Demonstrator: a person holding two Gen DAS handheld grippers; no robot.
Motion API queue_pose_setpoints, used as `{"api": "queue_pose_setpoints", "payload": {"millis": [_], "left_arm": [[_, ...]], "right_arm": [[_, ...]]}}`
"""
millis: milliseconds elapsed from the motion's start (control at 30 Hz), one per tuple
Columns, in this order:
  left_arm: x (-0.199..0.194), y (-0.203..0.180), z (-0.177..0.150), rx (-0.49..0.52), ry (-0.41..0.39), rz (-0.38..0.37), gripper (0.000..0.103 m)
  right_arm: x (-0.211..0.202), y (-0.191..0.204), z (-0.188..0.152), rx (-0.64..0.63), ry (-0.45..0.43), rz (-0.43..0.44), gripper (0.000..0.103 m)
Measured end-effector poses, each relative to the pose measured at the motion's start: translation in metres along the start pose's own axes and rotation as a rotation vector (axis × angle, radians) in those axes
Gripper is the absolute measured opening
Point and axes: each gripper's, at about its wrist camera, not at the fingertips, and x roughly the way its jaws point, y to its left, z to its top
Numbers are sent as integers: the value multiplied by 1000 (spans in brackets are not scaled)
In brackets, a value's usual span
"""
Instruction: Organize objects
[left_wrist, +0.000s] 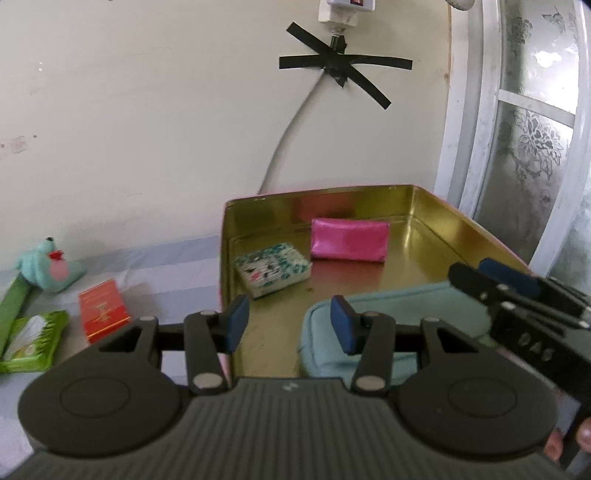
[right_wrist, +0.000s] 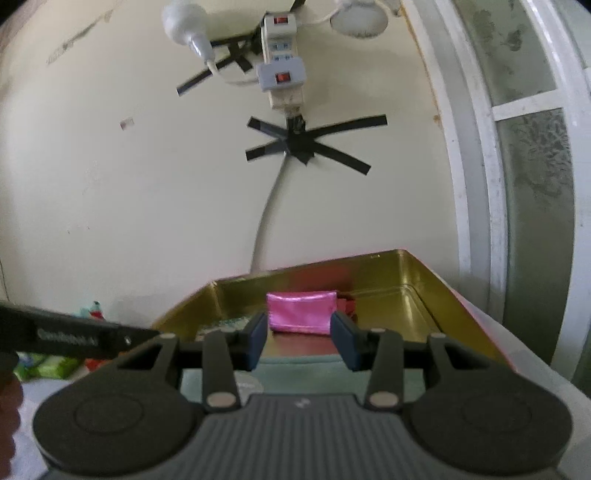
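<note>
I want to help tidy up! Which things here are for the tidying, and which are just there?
For the tidying:
gold tin
pink pouch
patterned box
teal pouch
red box
green packet
plush toy

Just there:
taped cable
power strip
window

A gold tin (left_wrist: 436, 218) holds a shiny pink pouch (left_wrist: 349, 240), a white box with teal and red speckles (left_wrist: 273, 269) and a pale teal case (left_wrist: 399, 314). Outside lie a red box (left_wrist: 103, 310), a green packet (left_wrist: 31, 339) and a mint plush toy (left_wrist: 48, 267). Gripper pads (left_wrist: 236, 321) are dark blue.
</note>
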Motion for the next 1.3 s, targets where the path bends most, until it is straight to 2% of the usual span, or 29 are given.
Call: {"api": "queue_pose_setpoints", "payload": {"millis": [300,467,700,1000,1167,1300], "left_arm": [[-38,24,-21,-9,16,27,52],[-47,50,-43,-27,35,50,56],[-50,85,-69,-35,58,93,57],[-51,134,-94,-74,77,142,57],[-46,174,-105,-120,94,194,57],[-42,220,-111,-180,86,291,57]], "right_arm": [[-52,43,-14,65,-37,39,47],[-63,65,-26,90,4,78,48],[-60,97,-42,86,76,103,48],[-44,147,-57,10,154,149,48],[-23,180,-68,-66,215,192,48],[6,213,-74,-143,277,231,48]]}}
